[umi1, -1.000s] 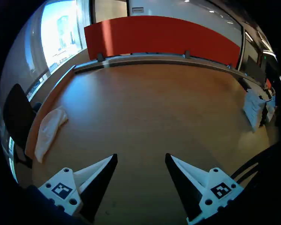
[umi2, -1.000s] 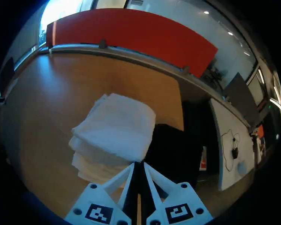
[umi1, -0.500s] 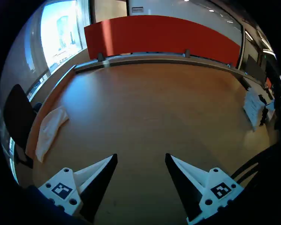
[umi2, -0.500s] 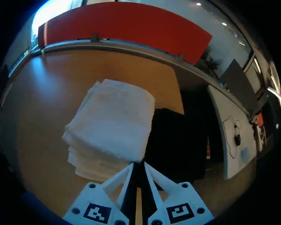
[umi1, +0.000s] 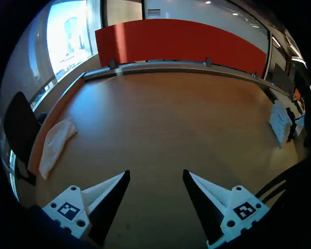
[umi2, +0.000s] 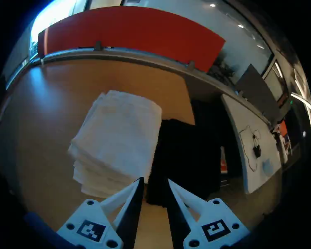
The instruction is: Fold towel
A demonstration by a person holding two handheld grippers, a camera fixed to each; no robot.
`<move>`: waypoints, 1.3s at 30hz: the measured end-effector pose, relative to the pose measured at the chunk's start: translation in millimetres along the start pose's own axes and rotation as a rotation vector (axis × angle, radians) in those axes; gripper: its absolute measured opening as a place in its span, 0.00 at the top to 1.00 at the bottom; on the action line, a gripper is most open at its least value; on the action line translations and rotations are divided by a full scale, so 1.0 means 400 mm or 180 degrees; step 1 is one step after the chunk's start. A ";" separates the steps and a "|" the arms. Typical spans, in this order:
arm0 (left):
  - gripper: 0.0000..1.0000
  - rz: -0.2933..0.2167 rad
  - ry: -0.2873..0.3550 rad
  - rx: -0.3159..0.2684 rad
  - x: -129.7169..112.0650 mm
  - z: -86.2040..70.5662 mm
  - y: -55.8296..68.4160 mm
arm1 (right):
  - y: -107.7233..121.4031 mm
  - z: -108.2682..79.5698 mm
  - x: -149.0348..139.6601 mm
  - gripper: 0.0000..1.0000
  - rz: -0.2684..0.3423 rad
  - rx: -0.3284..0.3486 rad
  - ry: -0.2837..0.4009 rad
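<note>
A stack of folded white towels [umi2: 118, 139] lies near the right edge of the wooden table [umi2: 52, 124]. My right gripper [umi2: 154, 181] hovers just in front of the stack's near corner. Its fingers stand a little apart with nothing between them. From the left gripper view the same stack [umi1: 280, 122] sits far off at the right. A loose, crumpled white towel [umi1: 56, 143] lies along the table's left edge. My left gripper [umi1: 155, 174] is wide open above bare tabletop [umi1: 164, 120], far from both towels.
A red partition [umi1: 180, 41] runs along the table's far edge. A black chair [umi2: 184, 157] stands just past the table's right edge beside the stack. Another dark chair [umi1: 18, 133] stands at the left side. A white desk [umi2: 246, 149] lies farther right.
My right gripper has opened and let go of the top folded towel's corner, which now rests on the stack. The left gripper has stayed put.
</note>
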State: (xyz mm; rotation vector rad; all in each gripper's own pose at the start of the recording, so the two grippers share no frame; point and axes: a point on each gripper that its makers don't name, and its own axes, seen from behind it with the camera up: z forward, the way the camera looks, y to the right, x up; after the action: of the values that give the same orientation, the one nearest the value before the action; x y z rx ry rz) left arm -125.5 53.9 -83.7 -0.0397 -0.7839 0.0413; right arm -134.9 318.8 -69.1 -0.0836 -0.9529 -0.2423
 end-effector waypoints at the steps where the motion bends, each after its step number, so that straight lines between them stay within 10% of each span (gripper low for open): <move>1: 0.06 -0.0003 0.0004 -0.0001 0.000 -0.001 -0.001 | -0.003 -0.003 0.000 0.66 0.0019 0.0008 0.0013; 4: 0.06 -0.0010 0.0015 -0.0002 0.001 -0.004 -0.003 | -0.012 -0.013 0.004 0.66 0.0084 0.0029 0.0064; 8: 0.06 -0.0010 0.0034 -0.0006 0.003 -0.008 -0.006 | -0.025 -0.027 0.019 0.14 0.0173 0.0050 0.0160; 12: 0.06 -0.0005 0.0054 -0.0013 0.005 -0.013 -0.008 | -0.044 -0.039 0.037 0.02 0.0214 0.0090 0.0247; 29: 0.06 -0.0036 0.0130 -0.0004 0.014 -0.028 -0.029 | -0.174 -0.080 0.125 0.00 0.0200 0.0296 0.0576; 39: 0.06 -0.0035 0.0224 0.0007 0.039 -0.028 -0.036 | -0.254 -0.163 0.274 0.00 0.0500 0.0409 0.1277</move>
State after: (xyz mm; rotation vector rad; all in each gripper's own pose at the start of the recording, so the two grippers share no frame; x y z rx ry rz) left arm -106.5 40.2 -79.9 -0.0346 -0.7138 0.0303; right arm -46.9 190.4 -21.0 0.0091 -0.5572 -0.0479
